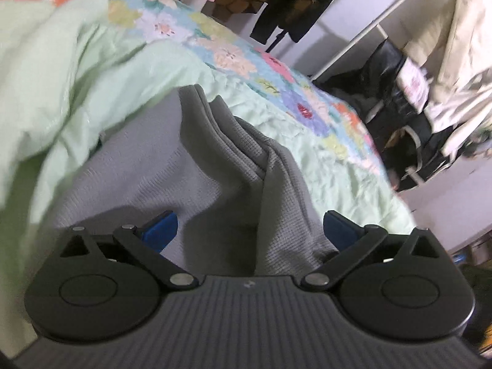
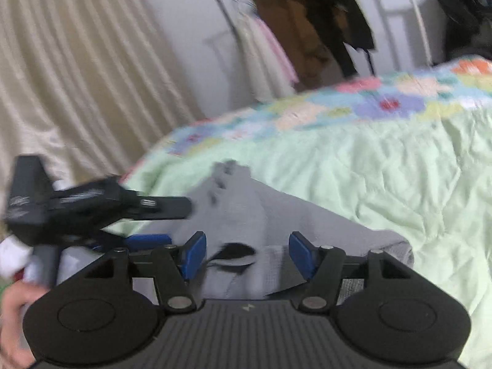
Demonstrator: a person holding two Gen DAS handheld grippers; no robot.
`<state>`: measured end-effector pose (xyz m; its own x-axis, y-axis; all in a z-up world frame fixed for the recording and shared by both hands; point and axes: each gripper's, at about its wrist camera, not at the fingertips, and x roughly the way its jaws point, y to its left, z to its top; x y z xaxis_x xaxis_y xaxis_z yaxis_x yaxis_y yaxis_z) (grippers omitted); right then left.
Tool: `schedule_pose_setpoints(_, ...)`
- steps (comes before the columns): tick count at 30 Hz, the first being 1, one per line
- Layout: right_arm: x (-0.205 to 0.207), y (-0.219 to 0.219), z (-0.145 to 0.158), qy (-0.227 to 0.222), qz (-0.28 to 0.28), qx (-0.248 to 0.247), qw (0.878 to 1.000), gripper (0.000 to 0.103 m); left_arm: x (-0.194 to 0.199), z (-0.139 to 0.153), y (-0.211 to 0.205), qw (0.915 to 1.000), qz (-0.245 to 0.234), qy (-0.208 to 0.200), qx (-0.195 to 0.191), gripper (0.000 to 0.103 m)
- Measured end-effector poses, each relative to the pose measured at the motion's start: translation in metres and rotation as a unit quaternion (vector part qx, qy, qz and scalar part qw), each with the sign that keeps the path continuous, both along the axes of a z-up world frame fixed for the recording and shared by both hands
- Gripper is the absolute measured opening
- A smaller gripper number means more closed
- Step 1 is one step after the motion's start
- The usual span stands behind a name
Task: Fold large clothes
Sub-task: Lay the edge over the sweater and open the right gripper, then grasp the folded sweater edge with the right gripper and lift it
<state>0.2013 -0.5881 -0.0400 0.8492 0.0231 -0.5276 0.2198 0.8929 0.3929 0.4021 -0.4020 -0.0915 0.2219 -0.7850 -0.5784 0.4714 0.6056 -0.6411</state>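
Garment: we see a grey waffle-knit garment [image 1: 147, 169], soft and thick, lying bunched on the bed, with a raised fold [image 1: 246, 153] of ribbed edge standing up in its middle.
Handling: we judge it limp and fairly light, not slippery; it will sag wherever it is unsupported, so we would take it at a hem or an outer corner, not at the loose ridge.
Left tool: our left tool [image 1: 249, 230] stands released, blue pads spread wide to either side of the fold and not pressing it.
Right tool: our right tool [image 2: 247, 253] is also released, pads apart over the grey cloth [image 2: 243, 209], nothing pinched between them; a dark patch [image 2: 236, 250] shows there, too blurred to name.
Bed cover: a pale green crinkled quilt [image 2: 384, 184] with a pastel floral patchwork border [image 2: 353, 107] lies beneath.
Surroundings: a beige pleated curtain [image 2: 70, 77] and a white clothes rail [image 1: 378, 24] with hanging dark clothes stand beyond.
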Motion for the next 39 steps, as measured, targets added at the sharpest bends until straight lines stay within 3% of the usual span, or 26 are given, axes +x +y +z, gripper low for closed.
schedule_pose_setpoints(1,0.003,0.004,-0.003,0.002,0.009,-0.013,1.000,0.061,0.000,0.001,0.002,1.0000,0.005,-0.003,-0.001,0.103)
schedule_pose_setpoints(3,0.013,0.024,-0.007,0.010,0.050,-0.092,0.994,0.055,0.001,0.004,0.008,0.9998,0.012,-0.012,-0.007,0.103)
schedule_pose_setpoints(5,0.021,0.040,-0.015,-0.007,0.086,-0.127,0.988,0.047,0.002,0.007,0.012,0.9997,0.014,-0.015,-0.015,0.103)
schedule_pose_setpoints(8,0.028,0.051,-0.018,-0.039,0.130,-0.092,0.986,0.046,0.004,0.011,0.015,0.9994,0.003,-0.022,-0.025,0.103)
schedule_pose_setpoints(10,0.032,0.059,-0.019,-0.030,0.149,-0.094,0.984,0.046,0.001,0.013,0.010,0.9990,-0.022,-0.032,-0.019,0.103)
schedule_pose_setpoints(13,0.039,0.067,-0.025,-0.003,0.181,-0.089,0.979,0.046,-0.005,0.007,-0.004,0.9975,-0.051,-0.045,0.016,0.103)
schedule_pose_setpoints(15,0.030,0.069,-0.027,0.015,0.199,-0.067,0.978,0.046,-0.011,-0.002,-0.016,0.9949,-0.058,-0.059,0.058,0.102)
schedule_pose_setpoints(16,0.024,0.068,-0.026,0.019,0.201,-0.056,0.978,0.047,-0.015,-0.008,-0.024,0.9917,-0.059,-0.071,0.089,0.097)
schedule_pose_setpoints(18,0.010,0.066,-0.025,0.028,0.203,-0.035,0.978,0.052,-0.019,-0.023,-0.040,0.9823,-0.052,-0.085,0.159,0.062)
schedule_pose_setpoints(19,0.003,0.065,-0.024,0.033,0.205,-0.025,0.978,0.053,-0.019,-0.027,-0.042,0.9813,-0.049,-0.083,0.167,0.045)
schedule_pose_setpoints(21,-0.019,0.050,-0.014,0.026,0.142,-0.012,0.989,0.054,-0.017,-0.031,-0.039,0.9858,-0.041,-0.073,0.146,0.041)
schedule_pose_setpoints(23,-0.027,0.038,-0.005,0.028,0.082,-0.016,0.996,0.060,-0.016,-0.030,-0.036,0.9893,-0.037,-0.067,0.124,0.028)
schedule_pose_setpoints(26,-0.020,0.022,-0.001,0.067,-0.002,-0.037,0.997,0.061,-0.015,-0.028,-0.033,0.9929,-0.037,-0.059,0.096,0.022)
schedule_pose_setpoints(28,-0.015,0.019,-0.006,0.082,-0.014,-0.031,0.996,0.061,-0.014,-0.028,-0.031,0.9951,-0.040,-0.051,0.074,0.020)
schedule_pose_setpoints(30,-0.005,0.015,-0.014,0.096,-0.017,-0.024,0.995,0.038,-0.013,-0.028,-0.028,0.9970,-0.040,-0.041,0.052,0.020)
schedule_pose_setpoints(31,-0.002,0.013,-0.017,0.102,-0.014,-0.024,0.994,0.003,-0.014,-0.027,-0.027,0.9976,-0.039,-0.038,0.044,0.020)
schedule_pose_setpoints(34,-0.017,-0.002,-0.016,0.082,-0.072,-0.018,0.994,0.002,-0.012,-0.019,-0.020,0.9991,-0.033,-0.021,0.018,0.020)
schedule_pose_setpoints(36,-0.037,-0.009,-0.012,0.087,-0.101,-0.034,0.991,0.002,-0.008,-0.016,-0.019,0.9987,-0.027,-0.011,0.042,0.020)
schedule_pose_setpoints(39,-0.062,-0.026,-0.028,0.121,-0.120,-0.014,0.985,0.007,-0.011,-0.015,-0.022,0.9884,-0.010,-0.039,0.147,0.021)
